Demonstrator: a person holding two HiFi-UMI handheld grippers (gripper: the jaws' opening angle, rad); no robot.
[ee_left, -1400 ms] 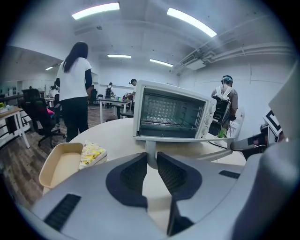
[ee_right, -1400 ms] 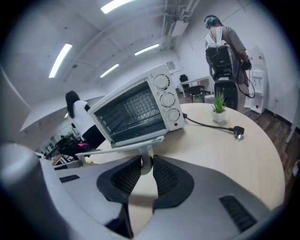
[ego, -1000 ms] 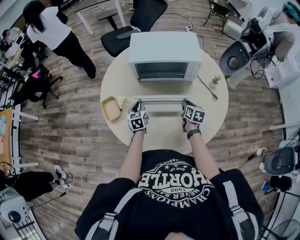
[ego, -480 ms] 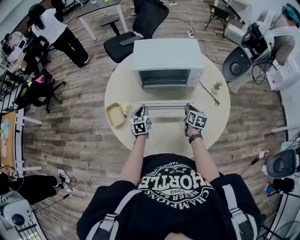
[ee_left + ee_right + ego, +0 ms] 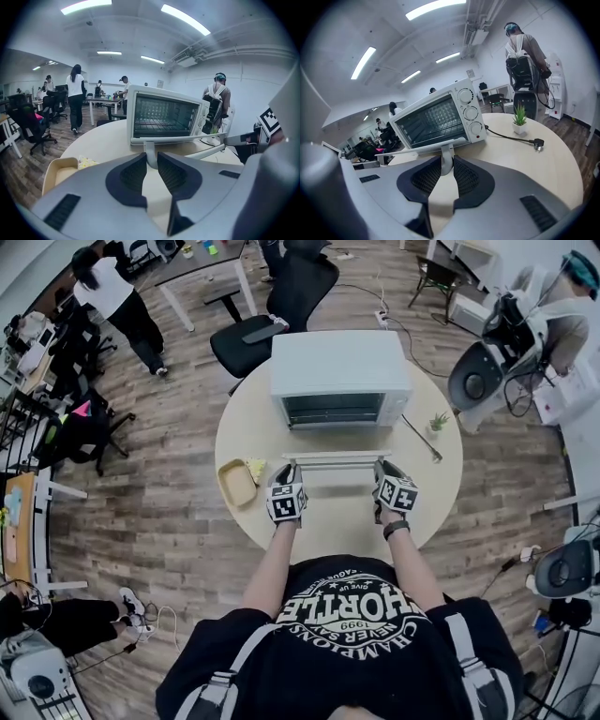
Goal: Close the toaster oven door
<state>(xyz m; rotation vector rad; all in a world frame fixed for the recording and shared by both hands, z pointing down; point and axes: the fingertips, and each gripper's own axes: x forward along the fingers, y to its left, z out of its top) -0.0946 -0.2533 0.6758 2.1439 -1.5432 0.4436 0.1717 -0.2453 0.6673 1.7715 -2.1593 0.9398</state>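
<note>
A white toaster oven [image 5: 340,367] stands at the far side of a round table [image 5: 248,423]. Its glass door [image 5: 337,458] hangs open toward me, with the handle bar along its near edge. My left gripper [image 5: 288,474] is shut on the left post of the door handle [image 5: 150,151], which its pads pinch. In the same way my right gripper [image 5: 385,474] is shut on the right post of the handle [image 5: 446,157]. The oven's wire rack shows inside the oven [image 5: 161,117], and three knobs sit on the right of the oven's [image 5: 436,117] front.
A tan tray [image 5: 236,483] with a yellow scrap [image 5: 255,468] beside it lies left of my left gripper. A small potted plant [image 5: 519,118] and a black cord with a plug [image 5: 536,142] lie on the table at the right. Office chairs and people are beyond the table.
The head view has slid, so the table sits lower in the picture. Both grippers stay on the handle posts, and the door's position does not visibly differ.
</note>
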